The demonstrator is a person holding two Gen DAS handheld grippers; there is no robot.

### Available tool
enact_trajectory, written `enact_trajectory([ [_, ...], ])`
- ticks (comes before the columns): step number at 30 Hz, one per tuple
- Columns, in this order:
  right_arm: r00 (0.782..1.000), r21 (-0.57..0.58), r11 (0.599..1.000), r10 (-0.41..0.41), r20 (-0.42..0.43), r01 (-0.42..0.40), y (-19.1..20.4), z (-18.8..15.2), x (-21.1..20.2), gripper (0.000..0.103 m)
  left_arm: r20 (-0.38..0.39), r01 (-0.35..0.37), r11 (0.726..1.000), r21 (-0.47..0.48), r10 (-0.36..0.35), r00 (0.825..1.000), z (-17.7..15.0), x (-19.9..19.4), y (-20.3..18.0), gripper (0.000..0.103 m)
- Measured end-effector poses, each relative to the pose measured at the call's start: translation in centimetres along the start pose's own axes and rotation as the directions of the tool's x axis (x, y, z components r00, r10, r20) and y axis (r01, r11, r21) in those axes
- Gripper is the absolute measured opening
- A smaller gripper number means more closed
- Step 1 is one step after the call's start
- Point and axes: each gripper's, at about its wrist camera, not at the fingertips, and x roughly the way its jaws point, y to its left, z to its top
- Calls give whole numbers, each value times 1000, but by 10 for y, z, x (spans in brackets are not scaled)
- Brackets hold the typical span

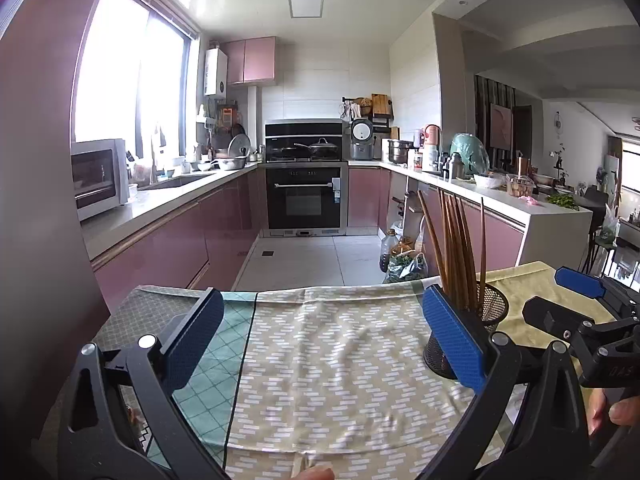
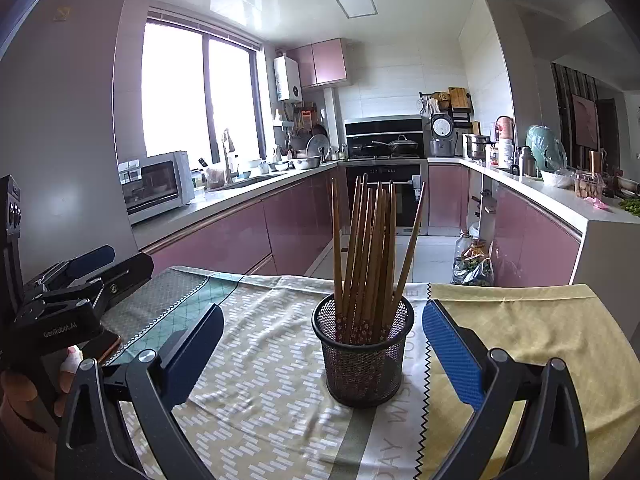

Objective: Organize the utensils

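Observation:
A black mesh holder (image 2: 362, 356) stands upright on the patterned cloth (image 2: 260, 380) and holds several brown chopsticks (image 2: 368, 260), which fan out above its rim. My right gripper (image 2: 322, 350) is open; the holder sits in the gap ahead of its blue pads (image 2: 452, 356) and touches neither. The left gripper (image 1: 324, 332) is open too, over bare cloth (image 1: 328, 360), with nothing between its fingers. In the left wrist view the holder (image 1: 494, 310) and chopsticks (image 1: 456, 248) stand just past the right finger. Each gripper shows in the other's view: the right gripper (image 1: 568, 300) and the left gripper (image 2: 92, 272).
A yellow cloth (image 2: 520, 320) covers the table's right part and a green checked strip (image 1: 216, 360) the left. Past the table's far edge the kitchen floor (image 1: 300, 256) runs between pink cabinets. Bottles and a bag of greens (image 1: 404, 264) sit on the floor. A hand (image 1: 616, 408) holds a grip.

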Motion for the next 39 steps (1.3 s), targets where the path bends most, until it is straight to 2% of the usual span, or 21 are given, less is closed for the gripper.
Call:
enact_trajectory([
  [6,999,-5,1000,-17,41,17,8,-3,-12,96,27,-4,1000,-9,5,1000,-3,-21,8,98],
  [13,998,-10,1000,-24,53,25,15,-5,-19,96,40,-5,1000,-6,5,999,-5,-32,10,98],
  [39,996,-5,999,-38,76,38,17,-6,-23,96,50,-3,1000,11,3,999,-8,-38,2,98],
])
